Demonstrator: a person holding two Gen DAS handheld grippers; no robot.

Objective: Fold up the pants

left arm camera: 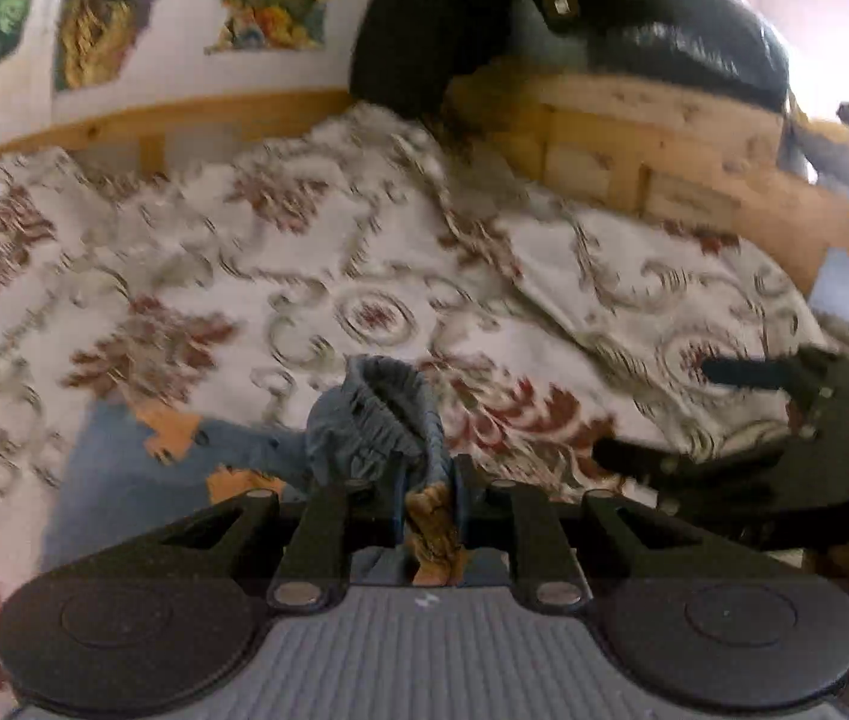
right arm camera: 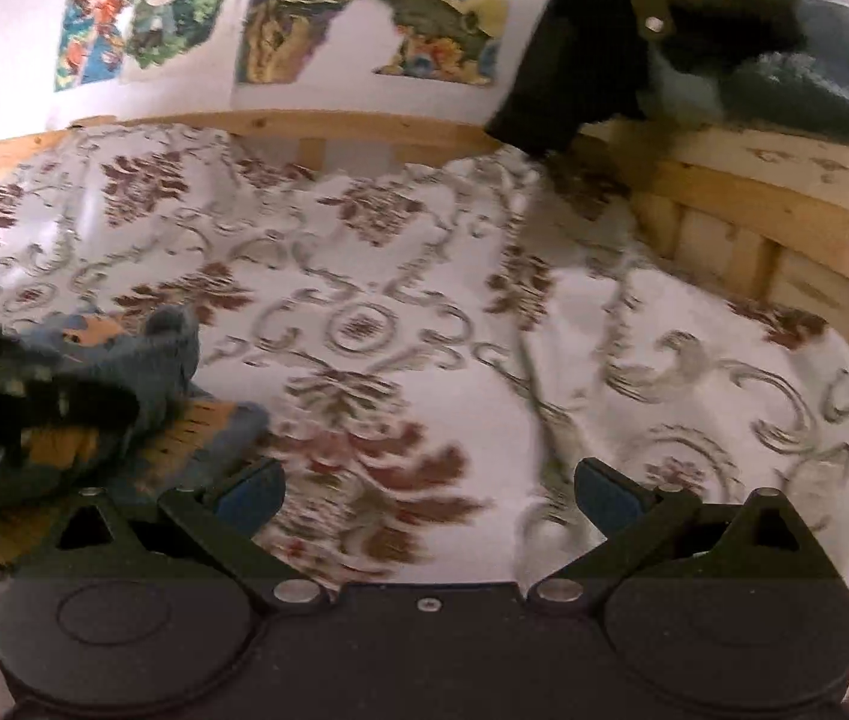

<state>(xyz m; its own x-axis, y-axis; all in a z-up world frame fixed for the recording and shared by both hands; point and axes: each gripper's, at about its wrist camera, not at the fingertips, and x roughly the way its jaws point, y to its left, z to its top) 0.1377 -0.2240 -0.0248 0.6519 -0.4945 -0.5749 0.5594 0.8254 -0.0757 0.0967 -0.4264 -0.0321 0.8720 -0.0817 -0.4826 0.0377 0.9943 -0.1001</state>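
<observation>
**Mia:** Pants (left arm camera: 364, 420) are sitting on the bed, see? They are blue with orange patches. They are lying on the flowery bedspread (left arm camera: 304, 252), down near the front and over to the left.

**Ben:** Is anything holding them?

**Mia:** Yes. The left gripper (left arm camera: 430, 498) is pinching them. Its two fingers are pressed close together, and a bit of blue and orange cloth is squeezed between them. The stretchy waistband is bunching up just past the fingertips.

**Ben:** And the other one?

**Mia:** The right gripper (right arm camera: 427, 495) is spread wide. It is holding nothing. It is hovering over the bedspread, off to the right of the pants.

**Ben:** Are the pants folded now?

**Mia:** I am not thinking so. From the right camera they are looking like a crumpled heap (right arm camera: 124, 384), not a flat, neat stack. I am not seeing any straight fold line. Part of the heap is hiding behind the left gripper, so I cannot tell how the legs are lying.

**Ben:** So what is left to do?

**Mia:** Most of it, I am guessing. The pants are needing to be spread out flat, then folded over. Only the grabbing seems done.

**Ben:** What is at the back?

**Mia:** A wooden bed frame (right arm camera: 754, 222), and picture posters (right arm camera: 280, 12) are hanging on the wall. Everything is looking a bit blurry.
</observation>
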